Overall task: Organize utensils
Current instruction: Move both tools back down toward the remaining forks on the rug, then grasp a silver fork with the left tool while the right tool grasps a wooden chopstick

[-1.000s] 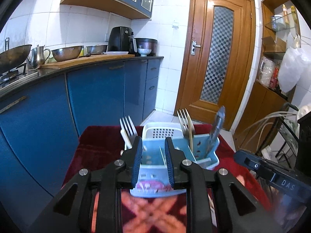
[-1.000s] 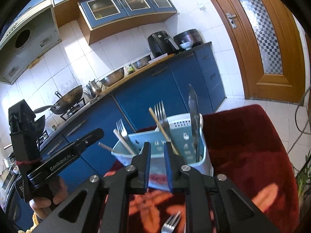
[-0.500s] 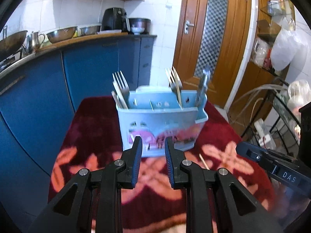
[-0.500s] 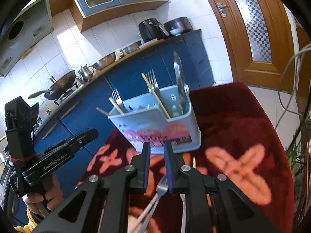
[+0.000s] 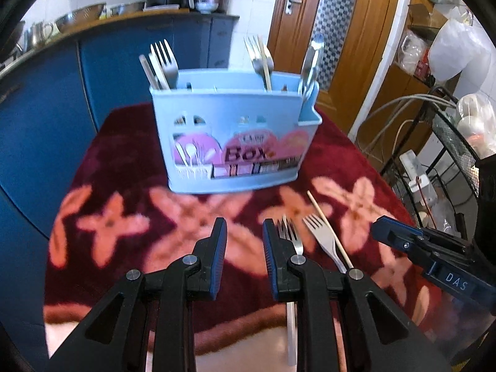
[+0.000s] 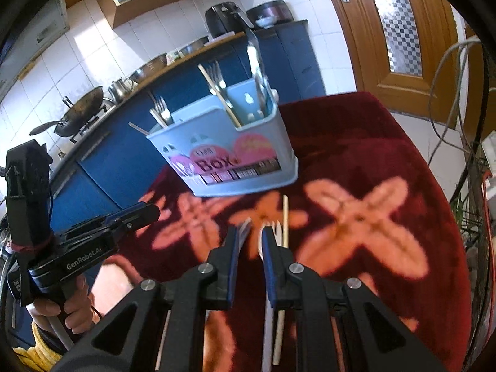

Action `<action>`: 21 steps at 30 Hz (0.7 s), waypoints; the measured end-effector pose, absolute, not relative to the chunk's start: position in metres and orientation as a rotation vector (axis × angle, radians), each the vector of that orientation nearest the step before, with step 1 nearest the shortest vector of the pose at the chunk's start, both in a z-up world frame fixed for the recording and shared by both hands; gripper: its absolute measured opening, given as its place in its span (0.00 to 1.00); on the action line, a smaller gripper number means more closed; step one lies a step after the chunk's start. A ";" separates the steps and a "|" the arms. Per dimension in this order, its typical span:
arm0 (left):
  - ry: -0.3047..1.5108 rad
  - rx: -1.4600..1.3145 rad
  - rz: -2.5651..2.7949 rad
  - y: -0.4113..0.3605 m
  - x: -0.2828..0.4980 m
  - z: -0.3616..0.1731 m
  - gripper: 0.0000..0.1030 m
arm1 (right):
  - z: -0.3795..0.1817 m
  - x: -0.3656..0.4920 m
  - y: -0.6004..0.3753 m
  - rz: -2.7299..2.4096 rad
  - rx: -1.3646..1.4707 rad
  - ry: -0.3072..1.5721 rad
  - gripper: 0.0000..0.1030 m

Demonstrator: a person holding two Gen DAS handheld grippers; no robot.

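"Blue plastic caddy (image 5: 235, 130), where is it standing now?"

"It is standing upright on the dark red cloth (image 5: 117, 161) with pink flowers. Forks, a chopstick and a knife are already sticking up out of it."

"And what is waiting outside it?"

"Two forks and one chopstick (image 5: 328, 226) are lying loose on the cloth in front of the caddy: a metal fork (image 5: 290, 232) and, just beside it, a pale fork (image 5: 319, 234). The chopstick is lying along the pale fork."

"What is changing, compared with a second ago?"

"Both tools are coming down and tilting toward the cloth. Before, the caddy was filling the view behind the jaws; now the loose pieces are appearing just ahead of the tips."

"Are the tools holding something?"

"No. The left gripper (image 5: 245, 226) is keeping its jaws a little apart with nothing between them. The right gripper (image 6: 249, 231) is the same, narrow gap and empty."

"So what does this mean?"

"I think the sorting is partly done, and the hands are going for the remaining pieces."
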State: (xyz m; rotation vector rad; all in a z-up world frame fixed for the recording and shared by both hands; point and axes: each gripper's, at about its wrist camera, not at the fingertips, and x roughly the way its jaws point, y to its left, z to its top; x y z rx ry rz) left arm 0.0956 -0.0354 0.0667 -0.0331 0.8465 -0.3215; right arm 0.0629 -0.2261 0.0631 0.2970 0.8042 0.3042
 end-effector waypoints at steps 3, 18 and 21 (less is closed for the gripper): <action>0.871 -0.034 -0.328 -0.040 0.098 0.057 0.22 | 0.054 0.062 -0.230 0.286 0.292 0.830 0.17; 0.976 -0.034 -0.421 -0.074 0.114 0.020 0.22 | 0.024 0.062 -0.247 0.243 0.295 0.897 0.17; 1.003 -0.020 -0.426 -0.081 0.117 0.014 0.22 | 0.022 0.062 -0.249 0.241 0.295 0.903 0.17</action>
